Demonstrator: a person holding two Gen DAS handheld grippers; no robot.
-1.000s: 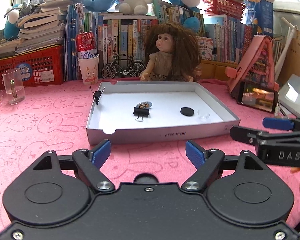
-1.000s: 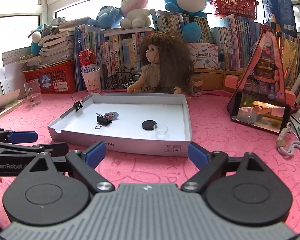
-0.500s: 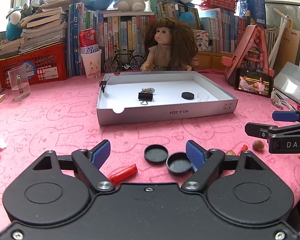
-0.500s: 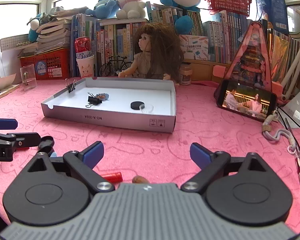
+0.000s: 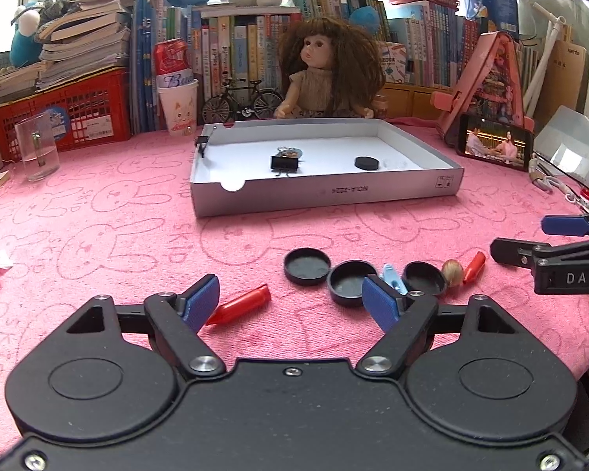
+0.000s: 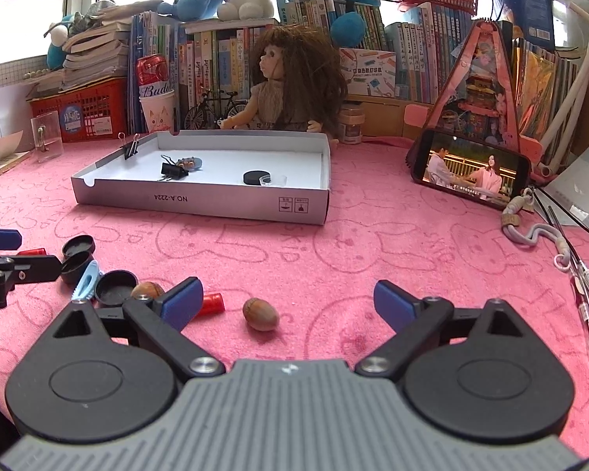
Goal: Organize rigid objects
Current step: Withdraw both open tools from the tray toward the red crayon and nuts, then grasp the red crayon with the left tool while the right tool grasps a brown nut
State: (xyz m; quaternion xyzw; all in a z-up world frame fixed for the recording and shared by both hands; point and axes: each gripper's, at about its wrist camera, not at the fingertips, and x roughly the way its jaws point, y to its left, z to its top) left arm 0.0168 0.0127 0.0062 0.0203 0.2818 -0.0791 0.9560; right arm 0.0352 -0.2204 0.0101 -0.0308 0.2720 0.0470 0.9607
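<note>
A white shallow box (image 5: 326, 196) (image 6: 200, 202) on the pink cloth holds a black binder clip (image 5: 284, 163), a black disc (image 5: 366, 163) and a clear cap (image 6: 273, 179). Loose on the cloth near me lie three black caps (image 5: 307, 265), red caps (image 5: 241, 304), a light-blue clip (image 6: 85, 279) and two acorns (image 6: 260, 313). My left gripper (image 5: 290, 304) is open and empty above the caps. My right gripper (image 6: 286, 304) is open and empty, the acorn just in front of it.
A doll (image 5: 326, 74), books, a red crate (image 5: 63, 112), a glass (image 5: 37, 151) and a paper cup (image 5: 178, 106) line the back. A phone (image 6: 471, 168) leans at the right, with pens (image 6: 585, 294) and a cord (image 6: 530, 227) on the cloth beside it.
Both grippers have pulled back from the box toward the near edge, bringing the loose caps, clip and acorns into view. Both stay open.
</note>
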